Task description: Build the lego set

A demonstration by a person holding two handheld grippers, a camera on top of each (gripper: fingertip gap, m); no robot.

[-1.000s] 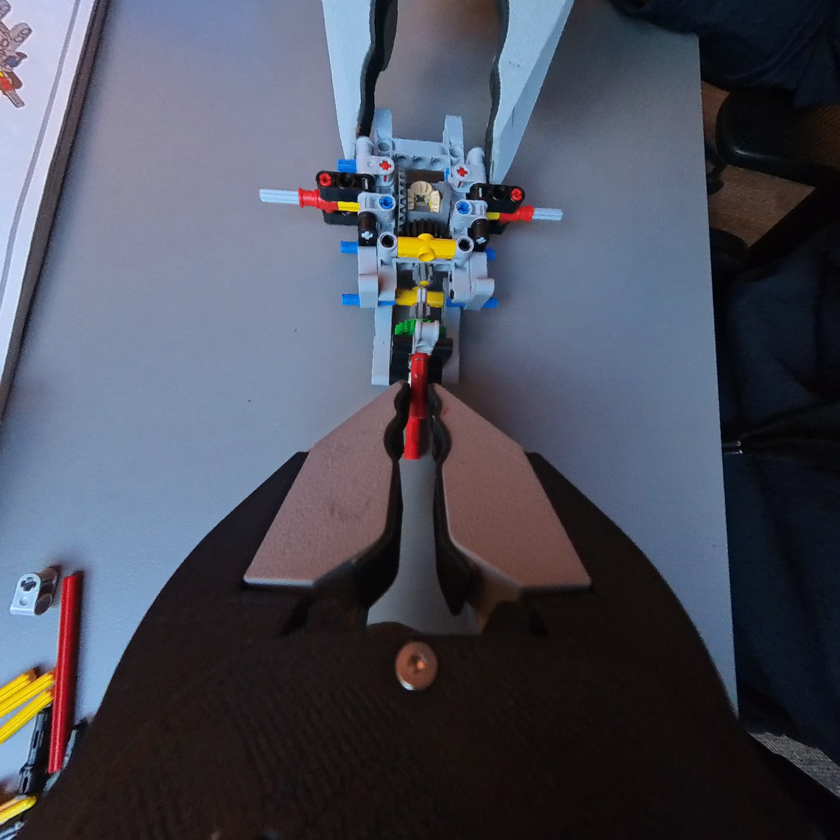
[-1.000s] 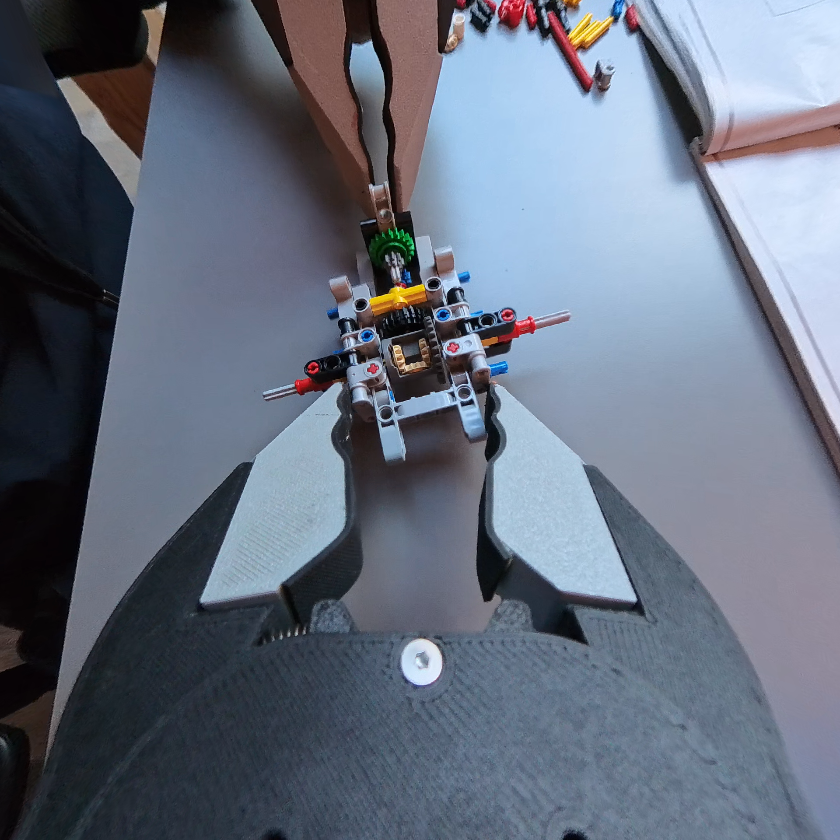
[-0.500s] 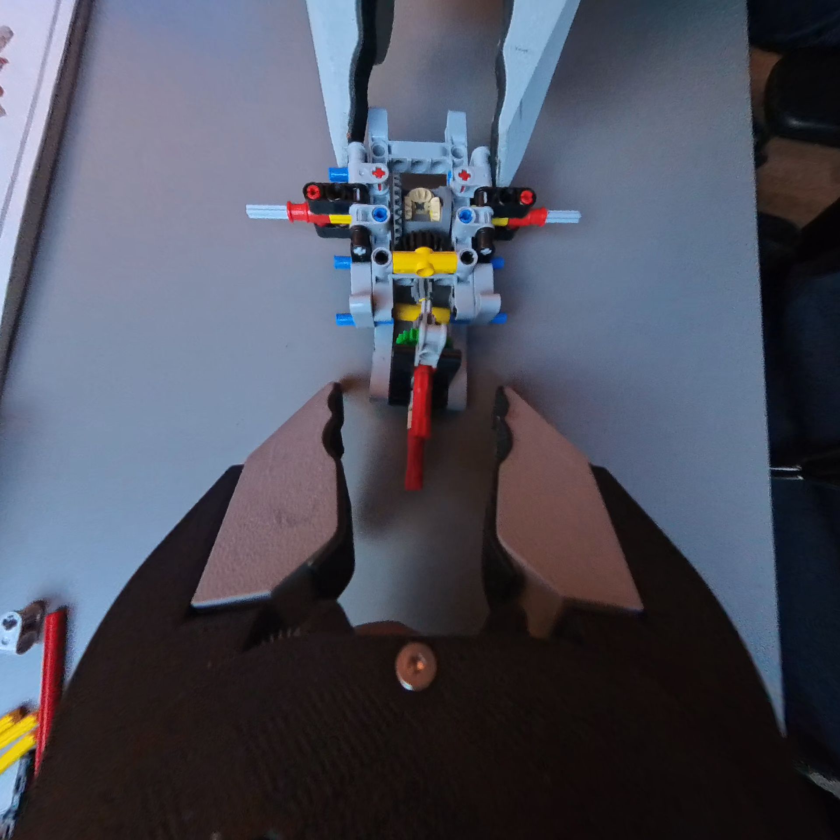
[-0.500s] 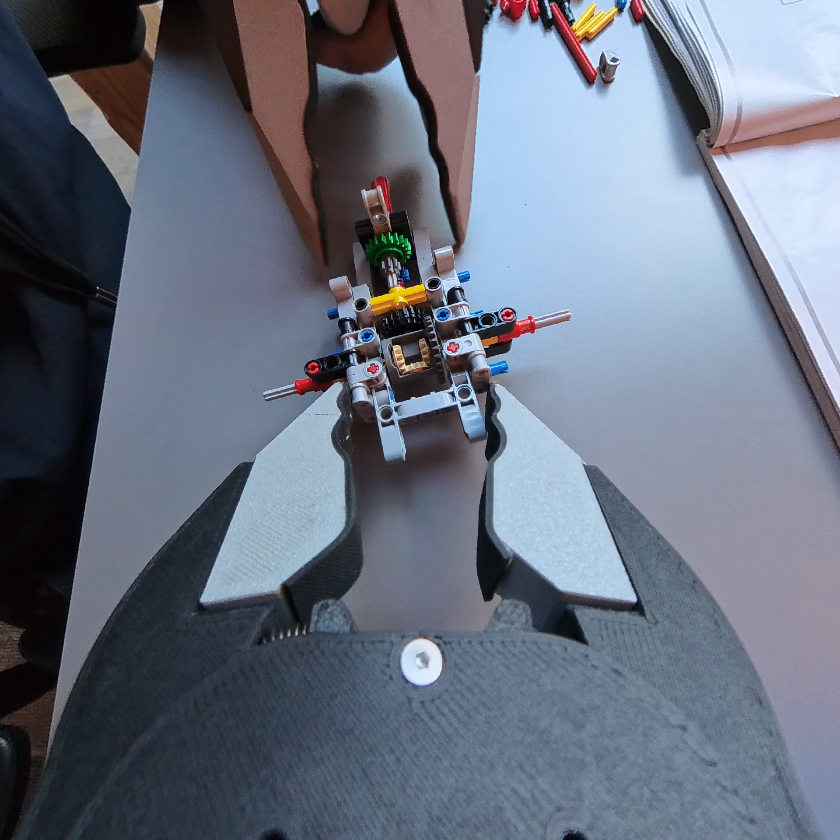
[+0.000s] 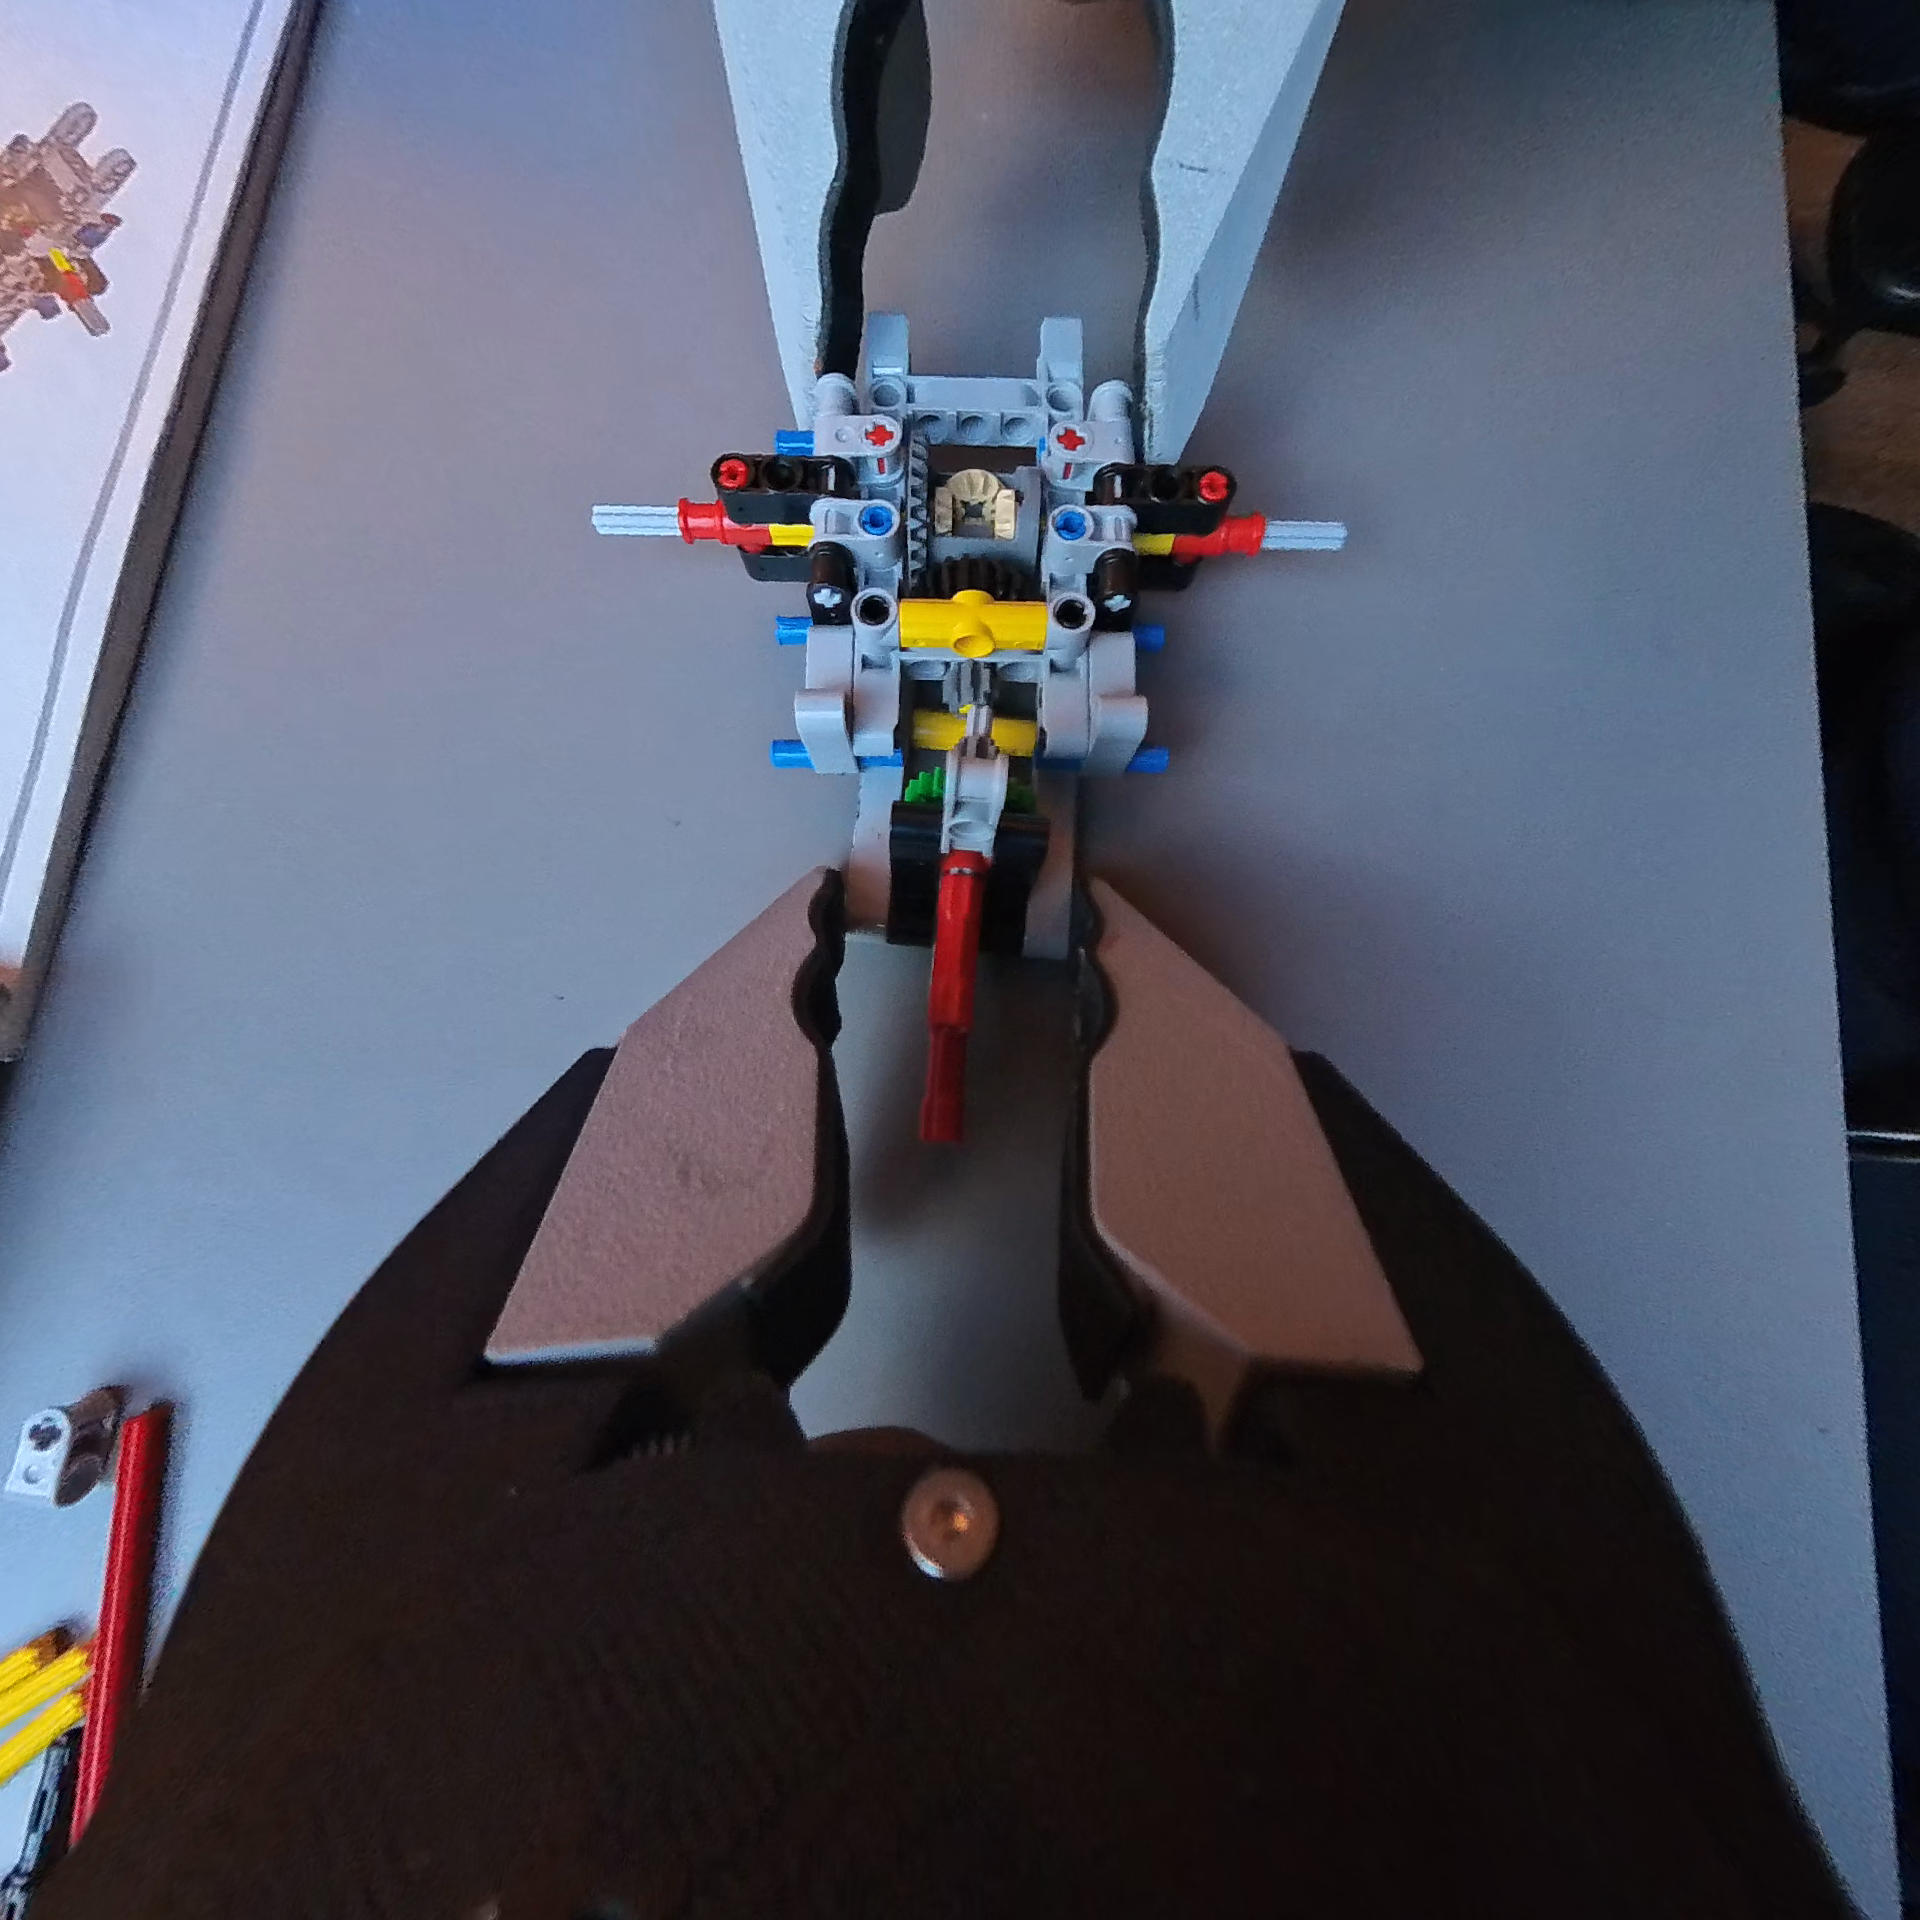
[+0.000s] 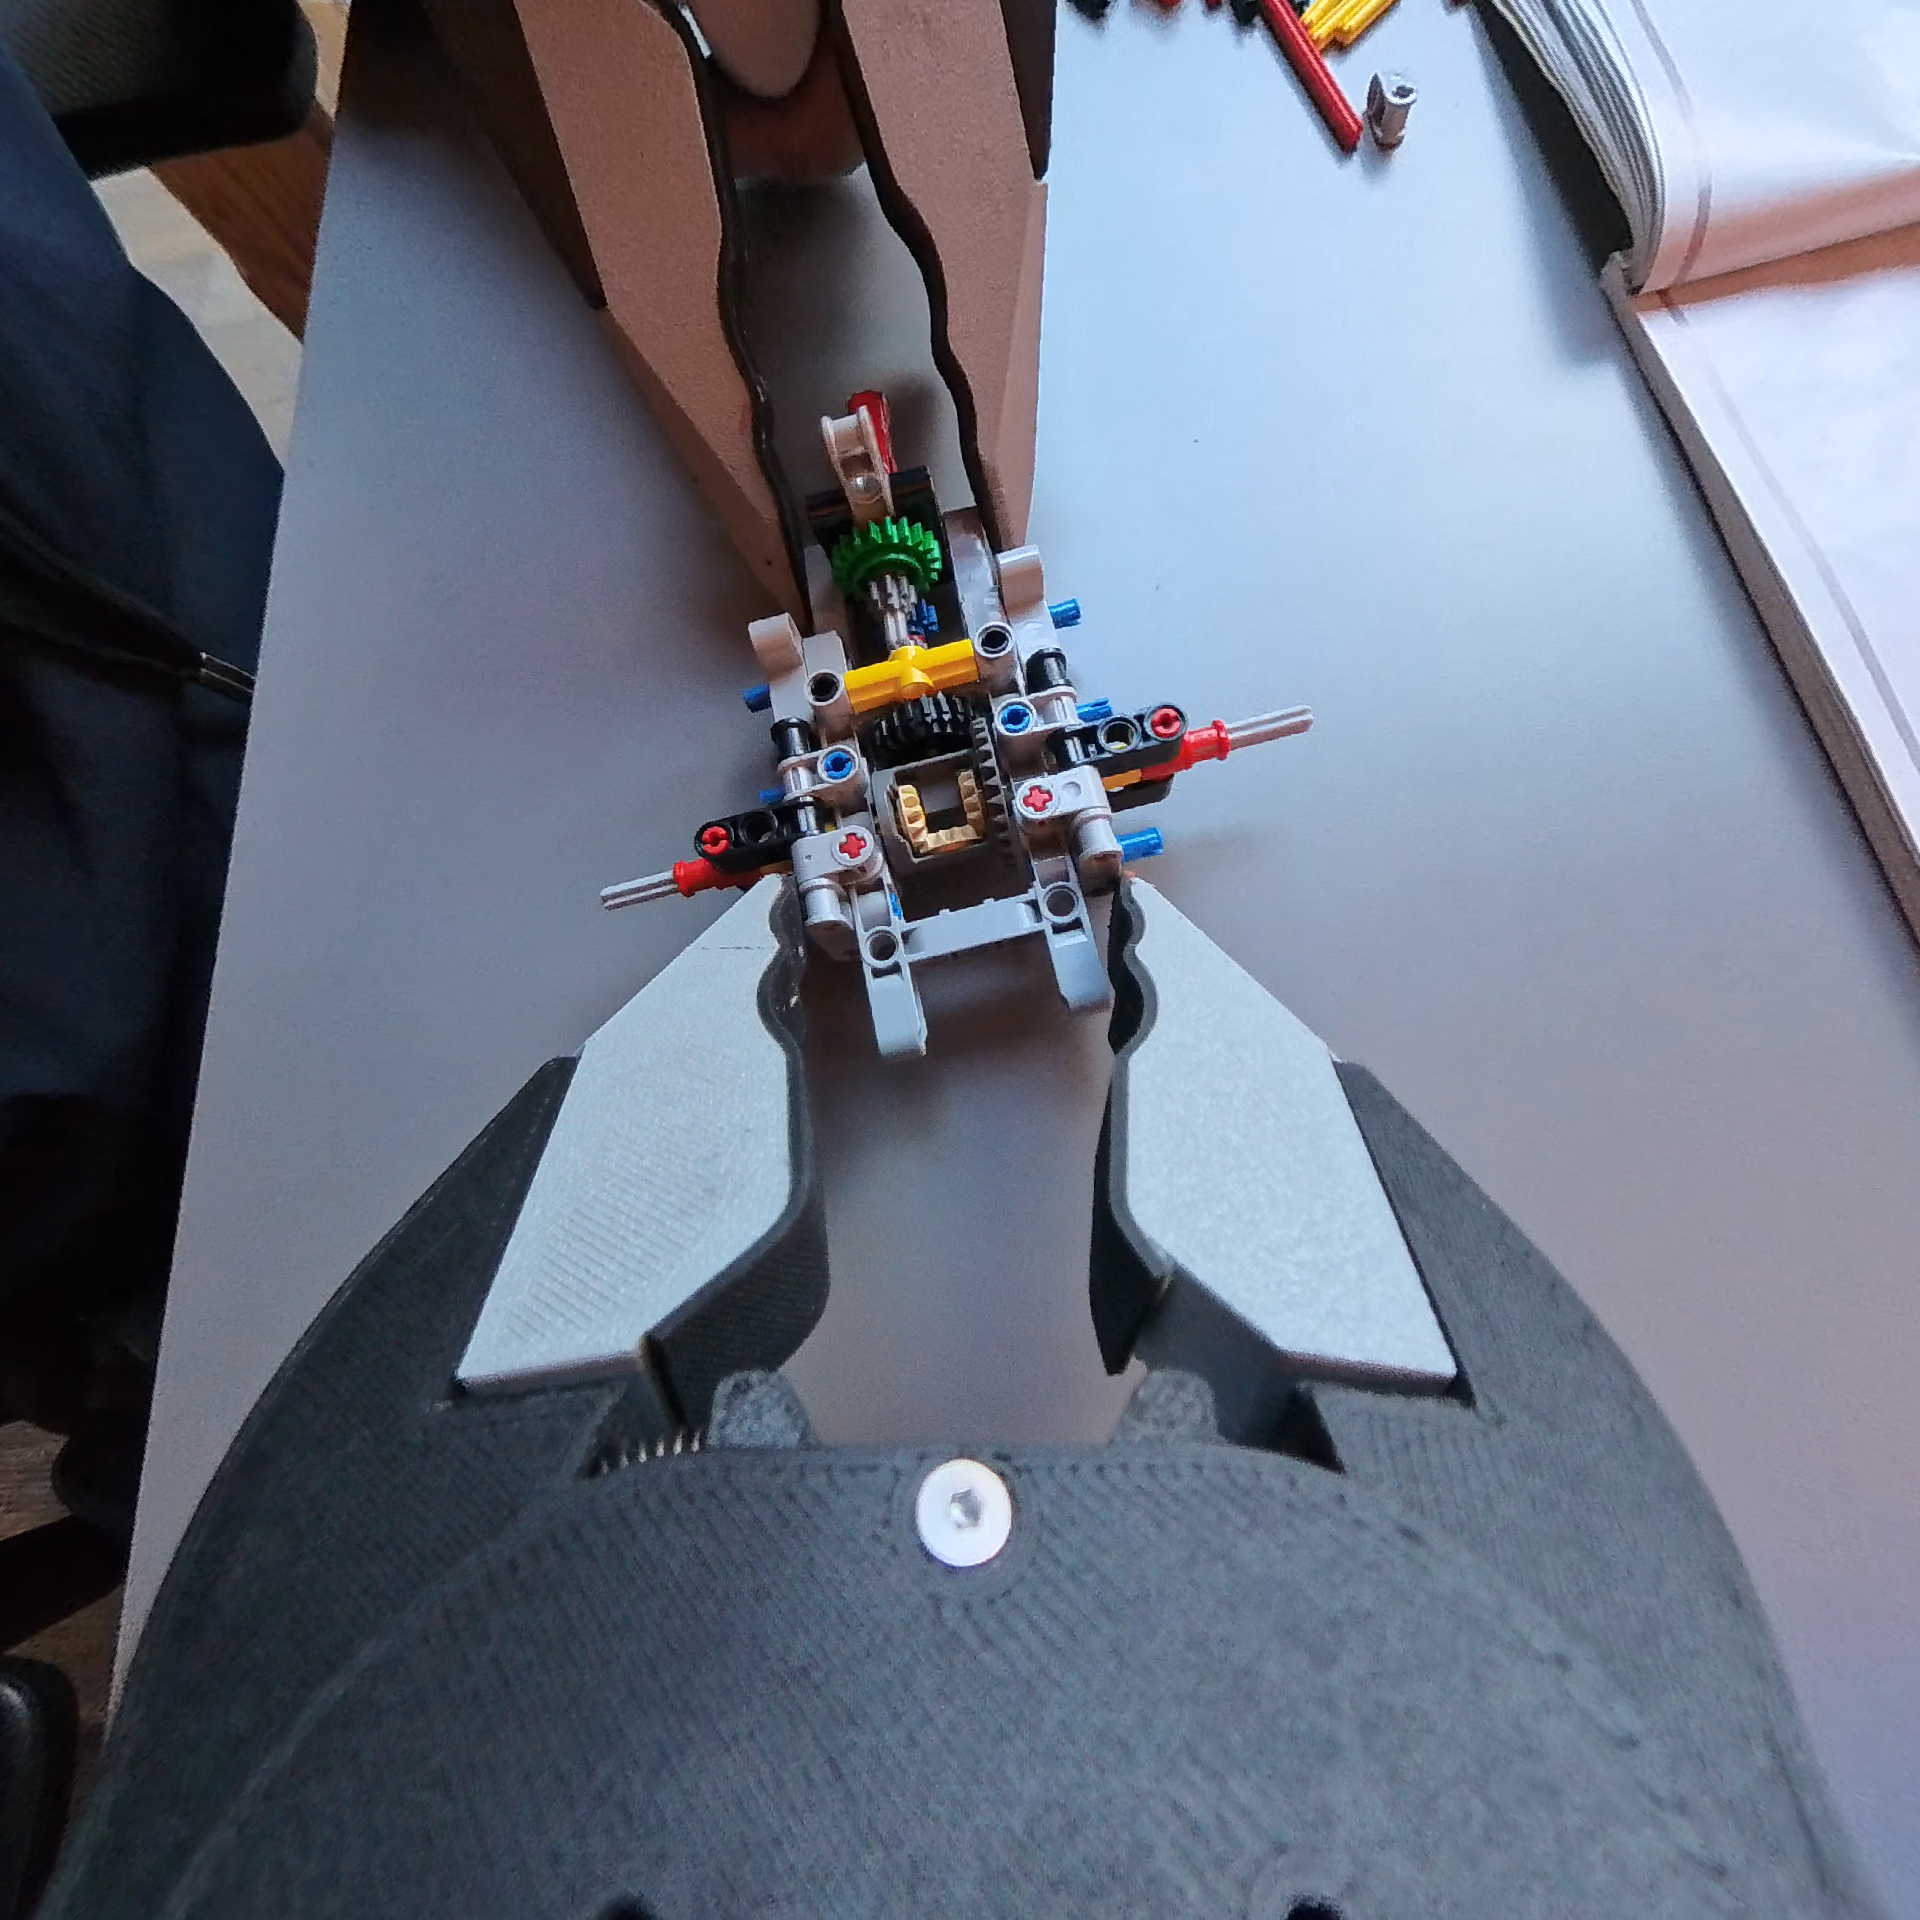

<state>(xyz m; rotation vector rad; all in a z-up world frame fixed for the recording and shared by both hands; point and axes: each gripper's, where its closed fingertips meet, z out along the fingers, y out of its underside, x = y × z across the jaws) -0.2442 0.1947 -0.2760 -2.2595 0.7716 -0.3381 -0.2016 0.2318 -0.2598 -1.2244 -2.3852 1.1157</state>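
A small model built of grey beams, gears and coloured pins (image 5: 966, 582) lies on the grey table (image 5: 416, 831). My left gripper (image 5: 958, 899) has its brown fingertips closed against the two grey beams at the model's narrow end. A red axle (image 5: 951, 997) sticks out of that end and lies free between the fingers. My right gripper (image 6: 956, 904) is shut on the wide end of the model (image 6: 935, 790), one pad against each side. Its grey fingers (image 5: 779, 208) show at the top of the left wrist view. The left gripper's brown fingers (image 6: 644, 260) show in the right wrist view.
An open instruction book (image 5: 104, 312) lies along one table side and also shows in the right wrist view (image 6: 1766, 156). Loose red and yellow axles (image 5: 120, 1558) and a small grey connector (image 6: 1387, 104) lie near it. A person's dark clothing (image 6: 104, 623) is beyond the other table edge.
My left gripper let go of the red axle, opened wide, moved forward and closed on the model's narrow end. The axle stays in the model. The right gripper has kept its hold.
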